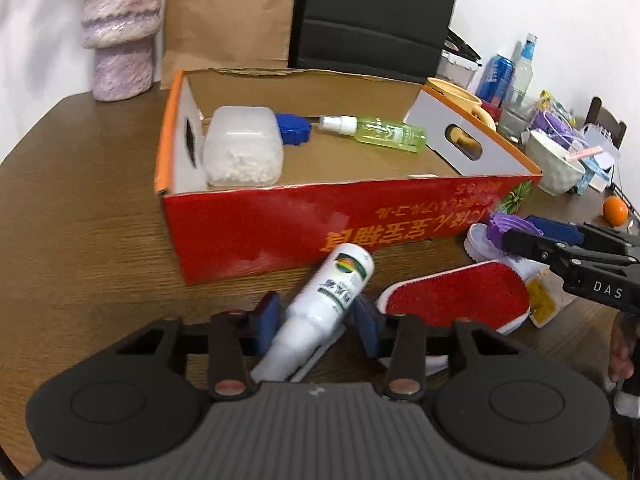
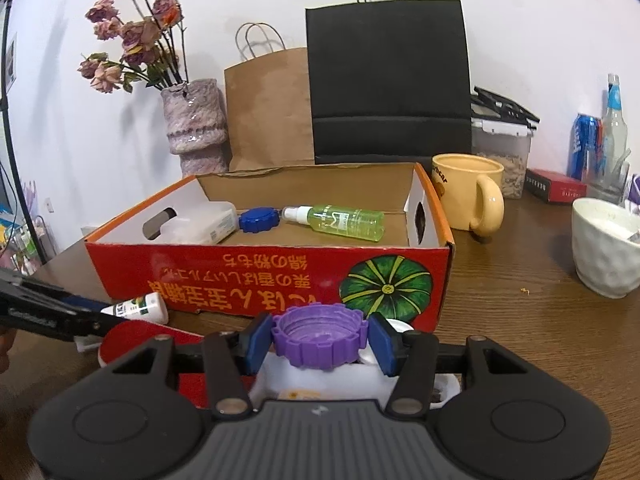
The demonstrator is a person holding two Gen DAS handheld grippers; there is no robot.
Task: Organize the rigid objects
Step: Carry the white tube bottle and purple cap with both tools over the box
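A red cardboard box (image 1: 280,232) (image 2: 240,276) stands open on the wooden table. It holds a clear tub of white bits (image 1: 242,152), a blue cap (image 1: 294,128) and a green spray bottle (image 1: 384,132). In front of the box a white bottle (image 1: 328,304) (image 2: 140,308) lies tilted, and my left gripper (image 1: 316,320) is shut on its lower body. To the right, my right gripper (image 2: 320,340) (image 1: 512,236) is shut on a purple ridged cap (image 2: 318,336) (image 1: 506,226), which sits over a white object. A red brush pad (image 1: 456,300) (image 2: 132,336) lies between the two grippers.
A yellow mug (image 2: 468,192) and a white bowl (image 2: 604,248) stand to the right of the box. Behind it are a vase of dried flowers (image 2: 196,128), a brown paper bag (image 2: 268,112) and a black bag (image 2: 388,80). Cans, bottles and an orange (image 1: 615,210) crowd the far right.
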